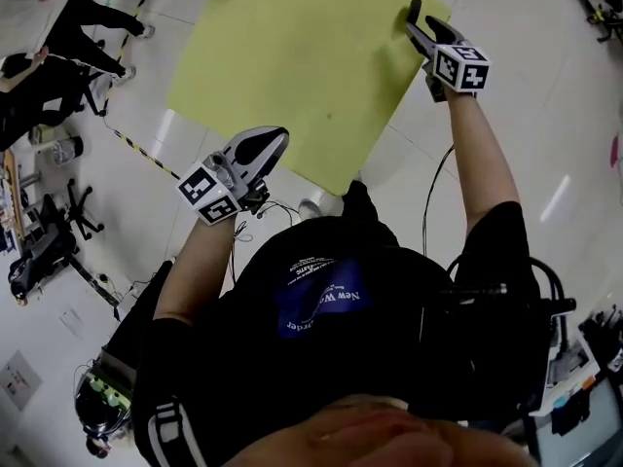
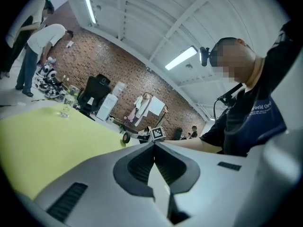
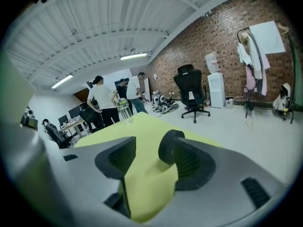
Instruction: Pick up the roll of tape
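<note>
A black roll of tape (image 1: 416,10) stands on edge on the yellow-green table (image 1: 292,56), near its far right corner. My right gripper (image 1: 428,29) hovers just behind the roll with its jaws open and nothing between them. In the right gripper view the roll of tape (image 3: 165,148) sits right at the tip of the right-hand finger (image 3: 191,162), and the right gripper (image 3: 151,146) frames bare tabletop. My left gripper (image 1: 275,144) is shut and empty at the table's near edge. In its own view the left gripper (image 2: 154,146) shows its pads pressed together.
A clear glass (image 3: 124,110) stands at the table's far edge, also seen as a glass (image 2: 66,109) from the left. A black office chair (image 3: 191,93) and several people (image 3: 102,103) stand on the white floor beyond. Cables and equipment (image 1: 39,241) lie to the left.
</note>
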`<state>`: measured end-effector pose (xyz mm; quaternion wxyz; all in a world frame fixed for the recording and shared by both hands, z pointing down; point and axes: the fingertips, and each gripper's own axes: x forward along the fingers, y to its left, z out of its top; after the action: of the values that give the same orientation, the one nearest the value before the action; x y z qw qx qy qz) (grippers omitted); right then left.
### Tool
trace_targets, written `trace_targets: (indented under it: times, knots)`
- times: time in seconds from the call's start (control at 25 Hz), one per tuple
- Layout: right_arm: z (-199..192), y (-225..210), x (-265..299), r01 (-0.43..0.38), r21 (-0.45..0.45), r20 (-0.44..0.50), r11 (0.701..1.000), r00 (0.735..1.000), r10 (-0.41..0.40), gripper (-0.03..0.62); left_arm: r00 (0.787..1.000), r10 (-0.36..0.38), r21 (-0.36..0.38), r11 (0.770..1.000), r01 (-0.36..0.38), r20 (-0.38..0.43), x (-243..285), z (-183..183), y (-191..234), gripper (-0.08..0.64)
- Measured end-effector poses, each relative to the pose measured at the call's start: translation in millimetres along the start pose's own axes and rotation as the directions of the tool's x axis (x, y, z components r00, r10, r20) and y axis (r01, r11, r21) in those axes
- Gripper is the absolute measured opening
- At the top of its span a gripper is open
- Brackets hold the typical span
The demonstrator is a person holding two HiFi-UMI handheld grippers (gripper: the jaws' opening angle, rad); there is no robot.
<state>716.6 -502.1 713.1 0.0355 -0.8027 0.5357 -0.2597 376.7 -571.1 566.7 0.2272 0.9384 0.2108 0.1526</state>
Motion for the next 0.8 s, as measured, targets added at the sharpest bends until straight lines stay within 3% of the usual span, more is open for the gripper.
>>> trace_targets:
  times: [0.16,0.6,0.72,0.8]
  knots:
    - [-9.2,-19.3,14.8,0.058,0.014,-0.040,0.998,0.998,-0.057,0.219,1.000,-0.012,-0.022,1.000,0.011,-0.013,8.5,-10.1,5.8,0.005]
    - [-33.8,-31.4,49.0,0.065,-0.020,-0.143,0.998,0.987,-0.067,0.218,1.000,-0.011,-0.087,0.996,0.009,-0.023,17.5,-34.1,15.7,0.005]
    - [-25.3,-35.4,45.5,0.095,-0.052,-0.129,0.994,0.986,-0.101,0.106,1.000,-0.009,-0.085,0.996,0.007,-0.028,15.5,-37.0,17.6,0.005]
    - [-13.6,-30.7,39.7,0.115,-0.061,-0.115,0.992,0.986,-0.121,0.096,1.000,-0.009,-0.084,0.996,0.007,-0.027,10.7,-31.3,19.1,0.005]
